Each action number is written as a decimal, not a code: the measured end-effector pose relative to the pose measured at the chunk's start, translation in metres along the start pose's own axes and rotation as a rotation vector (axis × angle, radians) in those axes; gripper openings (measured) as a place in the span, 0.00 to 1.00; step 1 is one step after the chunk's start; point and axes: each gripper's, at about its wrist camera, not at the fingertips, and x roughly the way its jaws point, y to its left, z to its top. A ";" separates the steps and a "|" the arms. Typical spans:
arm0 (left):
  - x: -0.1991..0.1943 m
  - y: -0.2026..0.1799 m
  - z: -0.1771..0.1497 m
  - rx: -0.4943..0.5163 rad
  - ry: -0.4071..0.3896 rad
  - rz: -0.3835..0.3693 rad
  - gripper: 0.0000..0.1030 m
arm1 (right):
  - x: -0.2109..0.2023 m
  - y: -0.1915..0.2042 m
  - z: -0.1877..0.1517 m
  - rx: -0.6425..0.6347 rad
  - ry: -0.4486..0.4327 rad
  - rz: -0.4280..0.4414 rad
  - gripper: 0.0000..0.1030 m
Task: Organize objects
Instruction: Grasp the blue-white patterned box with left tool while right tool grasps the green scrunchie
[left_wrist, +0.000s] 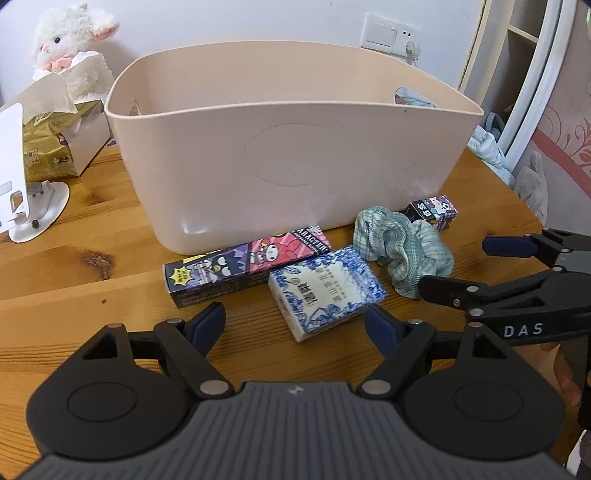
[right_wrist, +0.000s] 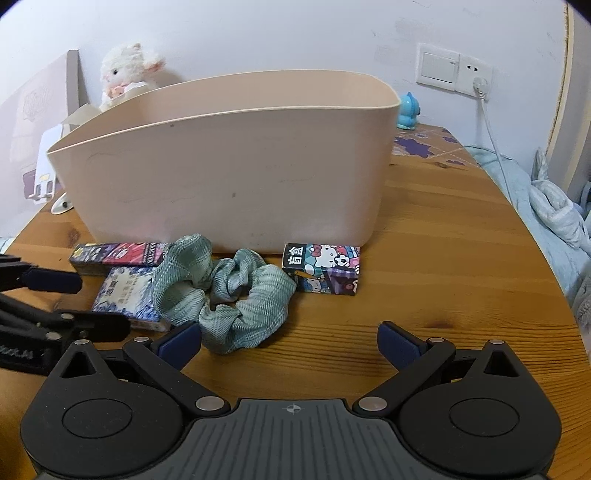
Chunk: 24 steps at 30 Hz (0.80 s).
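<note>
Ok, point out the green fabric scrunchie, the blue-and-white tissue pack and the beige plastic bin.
green fabric scrunchie (right_wrist: 236, 299): right wrist view, middle of its gathered fabric.
blue-and-white tissue pack (left_wrist: 325, 291): left wrist view, top face.
beige plastic bin (left_wrist: 288, 166): left wrist view, front wall.

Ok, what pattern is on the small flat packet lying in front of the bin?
Blue-and-white porcelain-style floral print on the small flat tissue packet, clearest in the left wrist view.

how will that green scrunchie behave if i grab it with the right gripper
The green scrunchie looks like soft, gathered fabric, so it will probably squash and flop rather than hold its shape. It seems light, and likely to drag across the wooden table if pushed, not roll. The right hand-held gripper is open just in front of it; pinching a thick fold should hold best.
</note>
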 end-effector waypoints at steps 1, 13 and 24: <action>0.001 -0.002 0.001 -0.005 0.004 0.005 0.81 | -0.001 -0.001 0.000 0.000 -0.005 -0.002 1.00; 0.019 -0.023 0.006 -0.086 0.027 0.075 0.82 | -0.005 -0.028 -0.003 0.032 -0.002 -0.017 1.00; 0.027 -0.034 0.014 -0.102 0.009 0.188 0.86 | -0.003 -0.029 -0.005 0.039 -0.005 -0.008 1.00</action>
